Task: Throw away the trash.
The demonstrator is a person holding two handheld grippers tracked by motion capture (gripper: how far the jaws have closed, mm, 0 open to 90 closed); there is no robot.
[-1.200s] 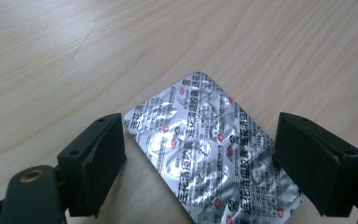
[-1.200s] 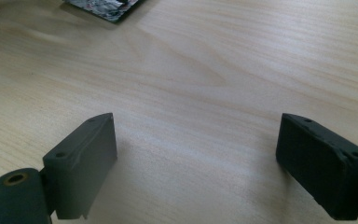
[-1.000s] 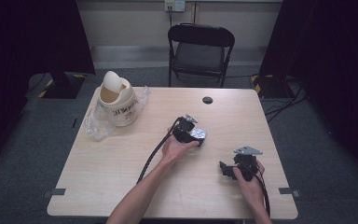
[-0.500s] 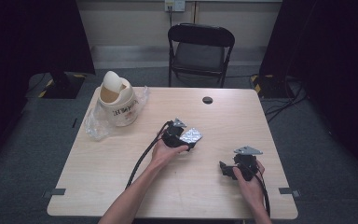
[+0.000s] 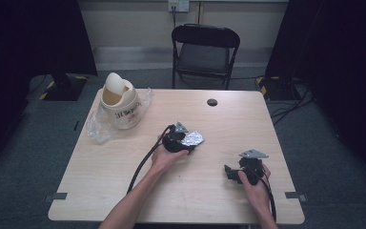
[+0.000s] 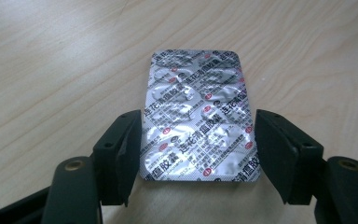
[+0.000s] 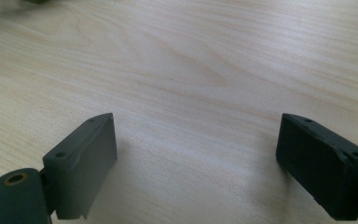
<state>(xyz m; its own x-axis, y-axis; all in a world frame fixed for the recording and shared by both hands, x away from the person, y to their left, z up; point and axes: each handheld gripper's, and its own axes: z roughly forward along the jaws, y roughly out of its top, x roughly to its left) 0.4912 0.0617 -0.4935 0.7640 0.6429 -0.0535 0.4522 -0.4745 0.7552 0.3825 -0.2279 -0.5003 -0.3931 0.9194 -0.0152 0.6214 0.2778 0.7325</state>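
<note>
A silver foil blister pack (image 6: 198,116) with red and black print lies flat on the wooden table (image 5: 124,171). My left gripper (image 6: 198,123) has just been closing its jaws, and its pads now press on the pack's two long edges. In the high view the blister pack (image 5: 193,139) sticks out to the right of the left gripper (image 5: 187,143) near the table's middle. My right gripper (image 7: 196,140) rests wide open over bare wood, with nothing between its fingers. The right gripper (image 5: 229,172) sits at the front right in the high view, pointing left.
A cream swing-lid bin (image 5: 119,102) stands on a clear plastic bag (image 5: 95,131) at the table's back left. A small dark cable hole (image 5: 212,102) is near the far edge. A black folding chair (image 5: 205,50) stands behind the table.
My left gripper has shifted left and slightly toward the person, with the blister pack at its jaws. The right gripper has stayed put.
</note>
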